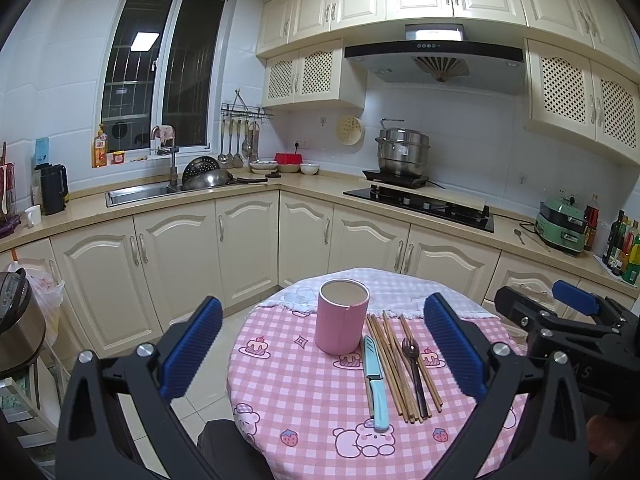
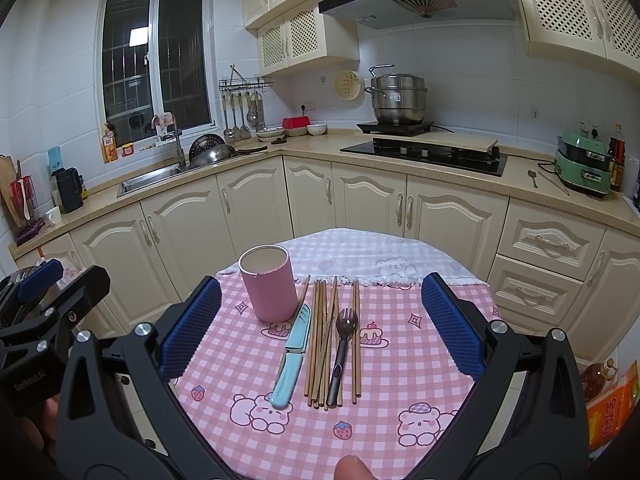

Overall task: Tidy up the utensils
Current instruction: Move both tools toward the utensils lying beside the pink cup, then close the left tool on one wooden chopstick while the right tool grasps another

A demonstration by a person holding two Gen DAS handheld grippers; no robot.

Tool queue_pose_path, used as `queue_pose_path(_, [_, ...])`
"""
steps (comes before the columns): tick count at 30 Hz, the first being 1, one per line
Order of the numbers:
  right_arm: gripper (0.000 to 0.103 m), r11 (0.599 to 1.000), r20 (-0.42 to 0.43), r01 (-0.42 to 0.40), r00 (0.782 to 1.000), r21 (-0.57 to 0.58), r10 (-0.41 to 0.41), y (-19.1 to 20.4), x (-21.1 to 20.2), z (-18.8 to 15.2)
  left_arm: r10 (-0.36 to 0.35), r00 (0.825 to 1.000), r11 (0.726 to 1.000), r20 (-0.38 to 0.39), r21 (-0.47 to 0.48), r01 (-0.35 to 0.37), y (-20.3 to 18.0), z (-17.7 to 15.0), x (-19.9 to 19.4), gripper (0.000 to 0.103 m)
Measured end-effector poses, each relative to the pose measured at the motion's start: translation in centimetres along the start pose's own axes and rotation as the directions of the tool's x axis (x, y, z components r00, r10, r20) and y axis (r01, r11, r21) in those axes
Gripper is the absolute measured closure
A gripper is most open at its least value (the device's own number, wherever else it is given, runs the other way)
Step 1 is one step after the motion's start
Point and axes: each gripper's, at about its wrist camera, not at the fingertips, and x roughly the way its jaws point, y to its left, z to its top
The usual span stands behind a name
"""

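From the left wrist view, the left gripper (image 1: 323, 344) hangs above the near edge of the table (image 1: 280, 392), fingers spread wide and holding nothing. Between its pads stands the cup (image 1: 342, 316), upright and empty. Just right of the cup lie the knife (image 1: 375, 384), the chopsticks (image 1: 400, 372) and the fork (image 1: 414, 368), side by side, their long axes running away from the fingers towards the cup's side of the table. The right gripper (image 1: 560, 312) shows at the right edge, beside the table.

From the right wrist view, the right gripper (image 2: 320, 328) is likewise released and empty. Here the knife (image 2: 294, 356), chopsticks (image 2: 324, 344) and fork (image 2: 342, 352) lie straight ahead between the pads, handles nearest, while the cup (image 2: 269, 288) stands ahead and left. I judge the right hand better lined up on the utensils and the left nearer the cup.
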Motion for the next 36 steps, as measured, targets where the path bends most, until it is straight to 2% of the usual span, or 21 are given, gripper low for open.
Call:
queue_pose_path(14, [0.005,1.0,-0.016,0.001,1.0,-0.014,-0.001,-0.1,0.6,0.0,-0.006,0.999,1.0,-0.048,0.004,0.006,-0.2,-0.6,1.9,0.004])
queue_pose_path(20, [0.005,1.0,-0.047,0.003,0.999,-0.026,-0.004,-0.4,2.5,-0.2,0.003,0.996,1.0,-0.092,0.009,-0.002,-0.1,-1.0,4.3,0.004])
queue_pose_path(24, [0.005,0.999,-0.092,0.016,0.996,-0.039,-0.02,-1.5,4.7,-0.5,0.021,0.989,1.0,-0.147,0.026,-0.017,-0.3,-1.8,7.3,0.004])
queue_pose_path(29, [0.005,0.998,-0.178,0.056,0.982,-0.032,-0.061,-4.4,8.4,-1.4,0.042,0.964,0.998,-0.263,0.06,-0.027,-0.4,-3.8,12.6,0.004])
queue_pose_path(36, [0.005,0.997,-0.312,0.082,0.947,-0.006,-0.08,-7.7,13.4,-3.2,0.056,0.898,0.993,-0.436,0.115,-0.006,-1.6,-7.7,20.2,0.004])
